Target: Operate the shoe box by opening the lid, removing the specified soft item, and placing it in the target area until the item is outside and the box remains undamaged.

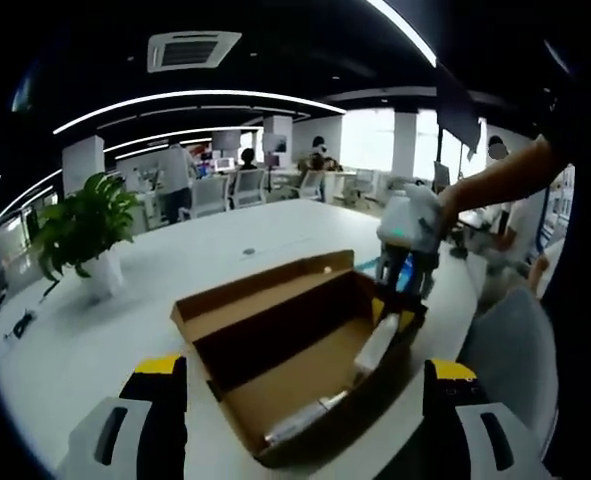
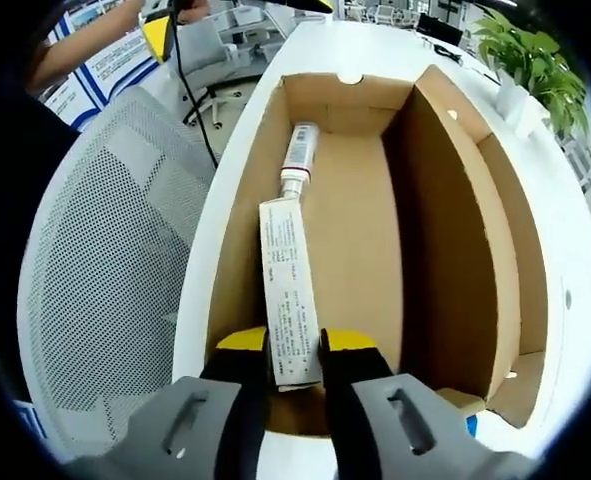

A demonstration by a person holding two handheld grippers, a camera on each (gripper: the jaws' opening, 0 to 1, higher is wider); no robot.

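On the white table (image 1: pixel 275 225), my right gripper (image 2: pixel 295 350) pinched the tube (image 2: pixel 287 300) at six o'clock in the open box (image 2: pixel 455 250); light, soft. Left gripper (image 1: pixel 305 390) open.

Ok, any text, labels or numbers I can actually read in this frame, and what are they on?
Nothing reads.
White carton in the right gripper: lines of small print, too blurred.
White tube in the shoe box: label band, unreadable.
Blue-and-white posters behind the mesh chair: too small.
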